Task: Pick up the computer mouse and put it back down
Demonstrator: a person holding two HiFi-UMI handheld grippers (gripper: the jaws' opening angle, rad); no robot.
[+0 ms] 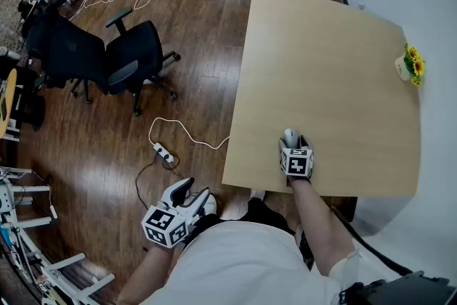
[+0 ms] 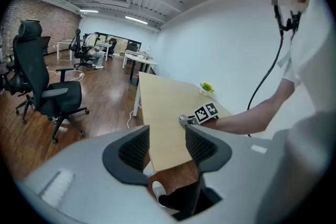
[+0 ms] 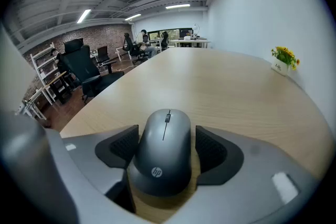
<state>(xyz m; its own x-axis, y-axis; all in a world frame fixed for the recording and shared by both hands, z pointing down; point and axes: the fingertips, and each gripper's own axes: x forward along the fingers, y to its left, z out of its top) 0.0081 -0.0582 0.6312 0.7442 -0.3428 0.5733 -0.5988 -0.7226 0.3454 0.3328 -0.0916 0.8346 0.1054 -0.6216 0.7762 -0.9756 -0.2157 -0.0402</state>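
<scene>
The grey computer mouse (image 1: 289,136) (image 3: 163,149) lies near the front edge of the light wooden table (image 1: 335,68) (image 3: 226,81). My right gripper (image 1: 294,148) (image 3: 167,139) reaches over that edge, tilted down, with its jaws hugging the mouse's two sides and the dark pads against it. The mouse's underside looks close to the tabletop; I cannot tell if it touches. My left gripper (image 1: 196,189) (image 2: 167,139) hangs off the table to the left, over the wooden floor, open with nothing between its fingers. In the left gripper view the right gripper (image 2: 189,120) shows far off on the table (image 2: 163,102).
A small pot of yellow flowers (image 1: 410,66) (image 3: 283,60) stands at the table's far right edge, by the white wall. Two black office chairs (image 1: 107,57) stand on the floor to the left. A white power strip with its cable (image 1: 163,151) lies near the table's left corner.
</scene>
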